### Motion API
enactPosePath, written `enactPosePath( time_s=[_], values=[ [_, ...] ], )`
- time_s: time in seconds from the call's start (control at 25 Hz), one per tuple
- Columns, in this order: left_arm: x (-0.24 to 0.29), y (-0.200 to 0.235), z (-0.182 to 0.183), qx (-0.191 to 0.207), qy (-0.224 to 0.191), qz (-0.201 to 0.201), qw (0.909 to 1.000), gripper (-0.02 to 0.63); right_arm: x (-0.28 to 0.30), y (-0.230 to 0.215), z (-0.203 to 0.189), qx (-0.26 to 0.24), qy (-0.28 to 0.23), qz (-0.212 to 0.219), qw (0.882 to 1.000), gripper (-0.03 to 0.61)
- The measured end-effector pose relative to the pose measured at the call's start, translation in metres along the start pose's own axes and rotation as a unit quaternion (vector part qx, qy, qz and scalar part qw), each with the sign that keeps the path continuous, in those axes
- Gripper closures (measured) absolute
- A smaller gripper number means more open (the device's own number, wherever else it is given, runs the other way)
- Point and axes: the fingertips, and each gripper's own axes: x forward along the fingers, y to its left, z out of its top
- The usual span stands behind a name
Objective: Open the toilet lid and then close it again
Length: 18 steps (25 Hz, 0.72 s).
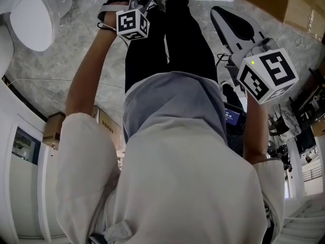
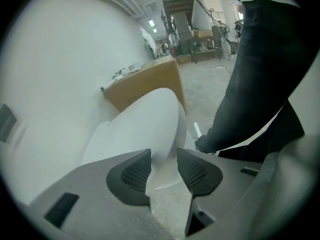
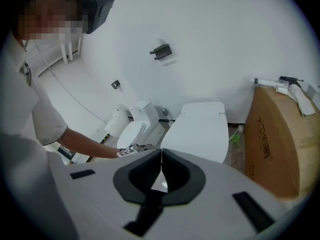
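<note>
Standing nearby, I see the left claw [image 2: 163, 159] with its jaws apart around the front rim of the toilet lid [image 2: 150, 119], pads not pressing; the right claw [image 3: 161, 160] hangs back, jaws together, empty. Too shallow a bite on that smooth rim could slip and drop the lid

Grey marbled floor [image 1: 81, 55] carries toilet [image 3: 200, 131], second toilet [image 3: 136, 129], cardboard box [image 3: 280, 144].

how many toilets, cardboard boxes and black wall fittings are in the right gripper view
toilets: 3
cardboard box: 1
black wall fittings: 2
total: 6
</note>
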Motion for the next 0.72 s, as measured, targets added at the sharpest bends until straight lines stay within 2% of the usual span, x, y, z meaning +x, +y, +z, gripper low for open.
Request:
enactPosePath(
  time_s=[0.32, 0.72],
  values=[
    [0.020, -0.018, -0.013, -0.046, 0.025, -0.018, 0.9985, 0.460, 0.009, 0.005, -0.012, 0.006, 0.012, 0.008, 1.000, 0.568],
    [0.048, -0.038, -0.033, -0.086, 0.066, -0.048, 0.9930, 0.460, 0.024, 0.003, -0.018, 0.007, 0.028, 0.017, 0.999, 0.568]
  ],
)
